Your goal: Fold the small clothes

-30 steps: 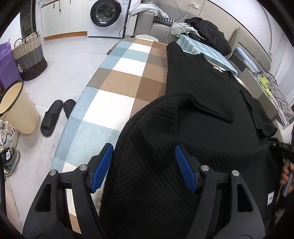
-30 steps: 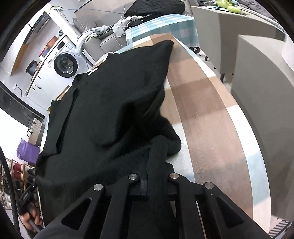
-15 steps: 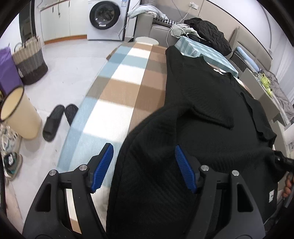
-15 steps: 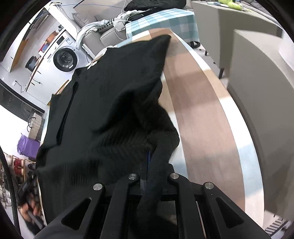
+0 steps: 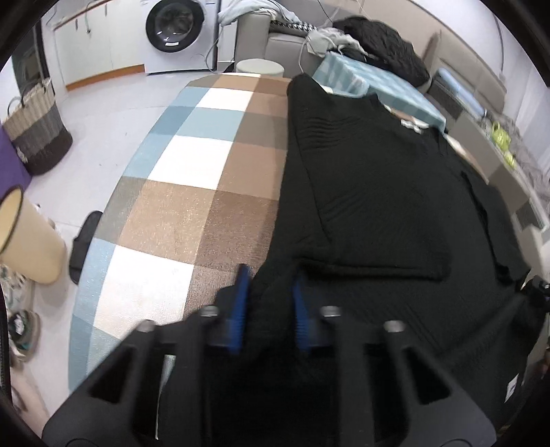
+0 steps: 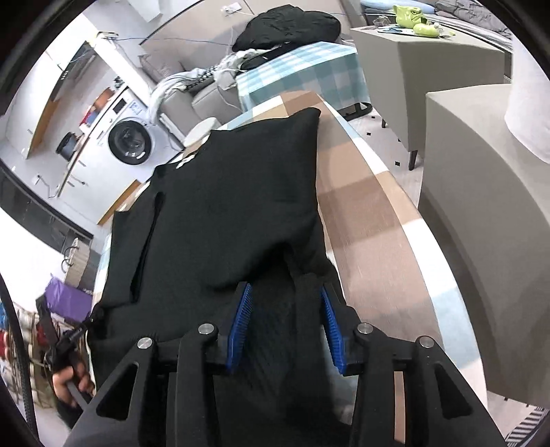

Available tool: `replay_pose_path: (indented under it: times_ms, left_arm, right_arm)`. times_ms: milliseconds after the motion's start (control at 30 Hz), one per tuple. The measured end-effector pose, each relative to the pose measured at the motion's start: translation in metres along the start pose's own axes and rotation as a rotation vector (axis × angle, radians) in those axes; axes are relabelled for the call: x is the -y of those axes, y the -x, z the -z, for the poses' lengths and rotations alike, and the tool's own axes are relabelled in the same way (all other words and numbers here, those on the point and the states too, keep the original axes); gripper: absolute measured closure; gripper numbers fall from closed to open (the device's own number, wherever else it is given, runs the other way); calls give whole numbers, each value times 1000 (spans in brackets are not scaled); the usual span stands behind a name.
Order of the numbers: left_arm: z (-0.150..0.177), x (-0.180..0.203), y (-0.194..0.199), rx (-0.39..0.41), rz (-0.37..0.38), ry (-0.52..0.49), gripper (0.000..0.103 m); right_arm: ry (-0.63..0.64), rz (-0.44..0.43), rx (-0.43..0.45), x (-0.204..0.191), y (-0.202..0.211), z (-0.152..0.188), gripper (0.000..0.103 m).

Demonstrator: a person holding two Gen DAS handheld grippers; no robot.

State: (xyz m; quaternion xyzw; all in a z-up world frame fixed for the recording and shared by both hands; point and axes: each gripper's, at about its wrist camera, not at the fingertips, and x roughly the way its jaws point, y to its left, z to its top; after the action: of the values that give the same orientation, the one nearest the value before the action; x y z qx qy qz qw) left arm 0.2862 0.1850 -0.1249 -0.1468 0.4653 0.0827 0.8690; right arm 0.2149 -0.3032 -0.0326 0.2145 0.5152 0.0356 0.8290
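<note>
A black knit top (image 5: pixel 371 192) lies spread on the checked table (image 5: pixel 192 192), with its near part folded up over its middle. My left gripper (image 5: pixel 270 285) is at the near left edge of the top, its blue pads closing with black fabric between them; the frame is blurred there. My right gripper (image 6: pixel 285 302) is open at the near right edge of the top (image 6: pixel 240 192), its blue pads (image 6: pixel 242 316) apart with a fold of fabric lying loose between them.
A washing machine (image 5: pixel 175 31), a woven basket (image 5: pixel 34 137) and a cream bin (image 5: pixel 27 237) stand on the floor to the left. A sofa with piled clothes (image 5: pixel 378 44) is behind the table. Grey cabinets (image 6: pixel 474 178) stand close on the right.
My left gripper went from wide open to nearly closed on the top's left edge. My right gripper went from shut on the fabric to open, and the fabric dropped onto the table.
</note>
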Motion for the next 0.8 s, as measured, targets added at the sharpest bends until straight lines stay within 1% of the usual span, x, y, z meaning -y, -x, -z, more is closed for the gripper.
replay_pose_path:
  times_ms: [33, 67, 133, 200, 233, 333, 367, 433, 533, 567, 600, 633, 667, 700, 800]
  left_arm:
    - [0, -5, 1, 14, 4, 17, 95]
    - [0, -11, 3, 26, 0, 36, 97]
    - [0, -24, 9, 53, -9, 80, 97]
    - [1, -36, 13, 52, 8, 109, 97]
    - [2, -39, 14, 50, 5, 113, 97]
    - [4, -37, 15, 46, -10, 100, 96]
    - [4, -36, 14, 44, -13, 101, 96]
    - [4, -36, 14, 45, -5, 102, 96]
    - [5, -37, 13, 41, -1, 105, 96]
    - [6, -38, 13, 41, 0, 105, 96]
    - [7, -39, 13, 43, 7, 103, 96]
    - [8, -39, 14, 46, 8, 100, 97]
    - [9, -39, 15, 50, 8, 97, 97]
    - [10, -38, 16, 53, 11, 92, 97]
    - [12, -38, 16, 57, 11, 80, 97]
  right_arm:
    - [2, -5, -1, -1, -2, -3, 62]
    - [3, 0, -3, -2, -6, -7, 62]
    - [6, 23, -10, -4, -10, -13, 62]
    - [12, 21, 6, -6, -7, -14, 60]
    - [28, 21, 10, -8, -6, -15, 56]
    - [78, 16, 34, -17, 1, -18, 56]
    - [73, 18, 63, -18, 7, -21, 56]
    - [77, 17, 82, -21, 10, -25, 50]
    - [81, 16, 56, -23, -1, -30, 50]
    - [76, 15, 25, -22, -13, -32, 50]
    - [68, 23, 2, -22, -21, -34, 51]
    - [56, 40, -19, -20, -30, -35, 59]
    - [49, 62, -36, -19, -39, -36, 64]
    - [53, 74, -46, -20, -44, -36, 68]
    - [85, 83, -64, -23, -58, -37, 72]
